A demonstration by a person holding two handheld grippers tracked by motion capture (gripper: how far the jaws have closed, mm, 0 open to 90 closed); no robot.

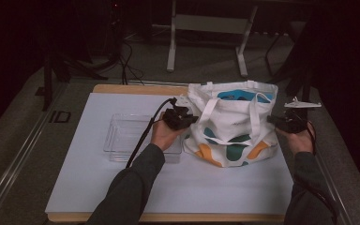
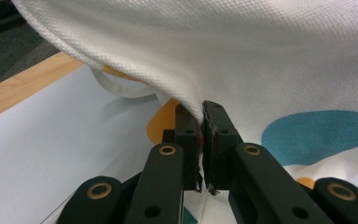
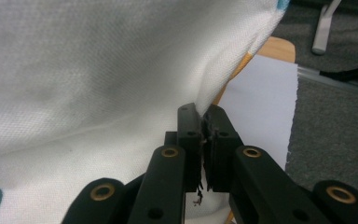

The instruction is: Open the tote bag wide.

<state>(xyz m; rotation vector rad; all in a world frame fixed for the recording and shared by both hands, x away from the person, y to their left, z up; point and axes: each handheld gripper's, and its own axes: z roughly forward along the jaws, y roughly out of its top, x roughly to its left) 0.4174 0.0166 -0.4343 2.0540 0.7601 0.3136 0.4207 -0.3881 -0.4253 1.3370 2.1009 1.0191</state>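
A: We have the tote bag standing on the white table, just right of the clear tray.

B: We pinch its cloth from both sides: left gripper and right gripper clenched. What's inside, we cannot tell.

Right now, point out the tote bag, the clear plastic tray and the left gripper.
tote bag (image 1: pixel 234 124): high view, front cloth panel.
clear plastic tray (image 1: pixel 122 133): high view, its floor left of centre.
left gripper (image 2: pixel 201 122): left gripper view, between tips pinching bag cloth.

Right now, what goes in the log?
left gripper: shut on tote bag | right gripper: shut on tote bag | clear tray: beside bag
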